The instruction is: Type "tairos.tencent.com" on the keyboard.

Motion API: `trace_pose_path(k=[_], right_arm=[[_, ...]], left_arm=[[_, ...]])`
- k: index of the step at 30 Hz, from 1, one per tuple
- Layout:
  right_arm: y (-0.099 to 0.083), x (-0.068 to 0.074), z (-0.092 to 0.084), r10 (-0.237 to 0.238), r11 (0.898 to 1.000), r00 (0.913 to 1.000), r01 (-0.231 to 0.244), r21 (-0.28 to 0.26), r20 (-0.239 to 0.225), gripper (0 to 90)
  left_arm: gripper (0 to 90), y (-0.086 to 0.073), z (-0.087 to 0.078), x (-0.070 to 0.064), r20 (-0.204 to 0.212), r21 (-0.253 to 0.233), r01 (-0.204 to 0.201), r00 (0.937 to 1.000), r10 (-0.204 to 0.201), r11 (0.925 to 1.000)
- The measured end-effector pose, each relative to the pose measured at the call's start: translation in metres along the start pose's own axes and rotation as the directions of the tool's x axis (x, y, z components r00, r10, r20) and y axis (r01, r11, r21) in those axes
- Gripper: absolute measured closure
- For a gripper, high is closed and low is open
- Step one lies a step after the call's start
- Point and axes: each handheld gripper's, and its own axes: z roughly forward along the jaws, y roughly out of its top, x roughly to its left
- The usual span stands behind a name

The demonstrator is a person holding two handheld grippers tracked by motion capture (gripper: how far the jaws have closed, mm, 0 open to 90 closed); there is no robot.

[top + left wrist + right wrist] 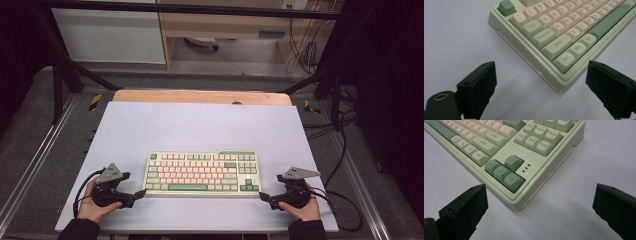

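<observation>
— Where the left gripper (141, 192) meets the keyboard (202, 174), how do its fingers stand?

— Spread wide, nothing between the pads. In the left gripper view the two black fingers (477, 87) rise on either side of the keyboard's (554, 37) near left corner, the one by the Ctrl key (565, 58), and the corner sits ahead of the gap, not inside it. No pad touches the pale green case.

— And the right gripper (263, 196)?

— Same picture, mirrored. Its fingers (465, 211) are parted just as widely, empty, and aimed at the keyboard's (529, 157) near right corner, just short of the dark green arrow keys (504, 171). That corner too lies ahead of the gap, untouched.

— Working outward from there?

— From the high view, each gripper lies low at a near corner of the keyboard, tips pointing inward at it. The left hand (95, 202) and the right hand (302, 205) hold them from the near side, cables trailing away behind.

— Where does the keyboard itself sit?

— Flat on the white table top (200, 125), its long edge facing the person, squarely between the two grippers. A wooden strip (200, 96) runs along the board's edge far beyond the keyboard.
</observation>
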Motion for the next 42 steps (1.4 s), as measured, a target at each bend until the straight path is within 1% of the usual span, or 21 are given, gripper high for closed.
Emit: trace_pose_path(k=[6,11,16,20,23,24,26,27,28,30,32,34,35,36,37,39,40,41,42], right_arm=[[0.000,0.000,0.000,-0.006,1.000,1.0000,0.006,-0.002,0.000,0.4],[0.000,0.000,-0.002,0.002,1.000,1.0000,-0.002,0.000,0.001,0.4],[0.000,0.000,-0.001,0.000,1.000,1.0000,0.000,0.001,0.004,0.4],[0.000,0.000,-0.002,0.003,1.000,1.0000,-0.003,0.001,0.003,0.4],[0.000,0.000,-0.002,0.003,1.000,1.0000,-0.003,-0.001,0.003,0.4],[0.000,0.000,-0.002,0.005,1.000,1.0000,-0.005,0.001,0.002,0.4],[0.000,0.000,-0.001,0.003,1.000,1.0000,-0.003,0.000,0.002,0.4],[0.000,0.000,-0.001,0.001,1.000,1.0000,-0.001,0.001,0.002,0.4],[0.000,0.000,-0.001,0.000,1.000,1.0000,0.000,0.000,0.002,0.4],[0.000,0.000,-0.001,-0.003,1.000,1.0000,0.003,0.000,0.002,0.4],[0.000,0.000,-0.001,0.004,1.000,1.0000,-0.004,0.002,0.003,0.4],[0.000,0.000,-0.001,0.003,1.000,1.0000,-0.003,0.001,0.002,0.4],[0.000,0.000,-0.002,0.002,1.000,1.0000,-0.002,0.000,0.002,0.4],[0.000,0.000,-0.002,0.006,1.000,1.0000,-0.006,-0.001,0.001,0.4],[0.000,0.000,-0.002,0.006,1.000,1.0000,-0.006,-0.001,0.001,0.4],[0.000,0.000,-0.002,0.005,1.000,1.0000,-0.005,0.000,0.001,0.4],[0.000,0.000,-0.002,0.005,1.000,1.0000,-0.005,0.000,0.001,0.4],[0.000,0.000,-0.002,0.005,1.000,1.0000,-0.005,0.000,0.000,0.4],[0.000,0.000,-0.001,0.007,1.000,1.0000,-0.007,0.000,0.000,0.4]], left_arm=[[11.0,0.001,-0.001,0.000,0.000,-0.004,0.007,1.0000,-0.007,1.0000],[12.7,0.004,-0.002,-0.002,0.000,-0.009,0.007,1.0000,-0.007,0.9999],[17.8,0.006,-0.003,-0.004,-0.004,-0.015,0.013,0.9999,-0.013,0.9998],[20.8,0.010,-0.002,-0.007,-0.011,-0.018,0.010,0.9999,-0.010,0.9998],[22.7,0.012,-0.003,-0.008,-0.007,-0.026,0.012,0.9999,-0.012,0.9996],[25.4,0.013,-0.003,-0.009,-0.009,-0.030,0.012,0.9999,-0.013,0.9995],[27.0,0.015,-0.003,-0.009,-0.012,-0.034,0.014,0.9998,-0.015,0.9993],[30.1,0.017,-0.004,-0.010,-0.010,-0.036,0.015,0.9998,-0.016,0.9992],[31.5,0.019,-0.004,-0.011,-0.012,-0.047,0.016,0.9998,-0.017,0.9988],[32.7,0.020,-0.003,-0.012,-0.017,-0.050,0.015,0.9997,-0.016,0.9987],[38.3,0.023,-0.003,-0.013,-0.014,-0.050,0.014,0.9998,-0.014,0.9987],[41.0,0.026,-0.002,-0.014,-0.015,-0.056,0.010,0.9998,-0.011,0.9984],[41.0,0.028,-0.002,-0.015,-0.016,-0.059,0.009,0.9998,-0.010,0.9982],[46.0,0.029,-0.001,-0.016,-0.015,-0.060,0.010,0.9998,-0.011,0.9982],[46.0,0.031,-0.001,-0.017,-0.012,-0.060,0.013,0.9998,-0.014,0.9981],[52.3,0.034,-0.001,-0.018,-0.014,-0.064,0.016,0.9997,-0.017,0.9978],[52.3,0.035,-0.001,-0.018,-0.016,-0.065,0.014,0.9998,-0.015,0.9978],[56.9,0.036,-0.001,-0.019,-0.019,-0.066,0.013,0.9997,-0.014,0.9977],[58.5,0.037,0.000,-0.019,-0.019,-0.065,0.012,0.9997,-0.013,0.9978]])
